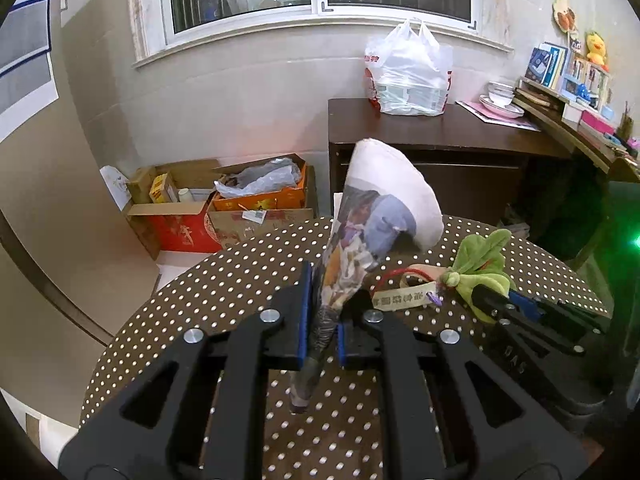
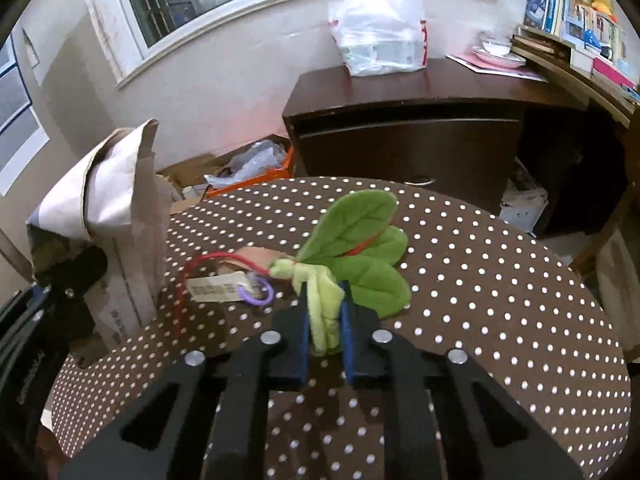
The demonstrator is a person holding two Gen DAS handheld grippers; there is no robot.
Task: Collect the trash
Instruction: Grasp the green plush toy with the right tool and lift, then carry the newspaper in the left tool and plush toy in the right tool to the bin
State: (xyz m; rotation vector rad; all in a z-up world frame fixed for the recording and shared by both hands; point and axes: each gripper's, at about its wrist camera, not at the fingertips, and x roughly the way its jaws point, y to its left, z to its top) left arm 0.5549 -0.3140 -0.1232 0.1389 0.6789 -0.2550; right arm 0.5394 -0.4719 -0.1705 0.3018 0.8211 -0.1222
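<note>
On the round brown polka-dot bench [image 2: 480, 280], the left gripper [image 1: 322, 320] clenches a printed paper bag [image 1: 360, 240] while the right gripper [image 2: 325, 332] clenches a green plush leaf toy [image 2: 352, 252]; neither looks binned yet.

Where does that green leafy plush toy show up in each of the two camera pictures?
Left wrist view: the green plush toy lies at right of centre on the dotted table, the right gripper closed on it.
Right wrist view: it sits at centre, pinched low in the frame.
Shared landmark: the white plastic bag on the dark cabinet.
</note>
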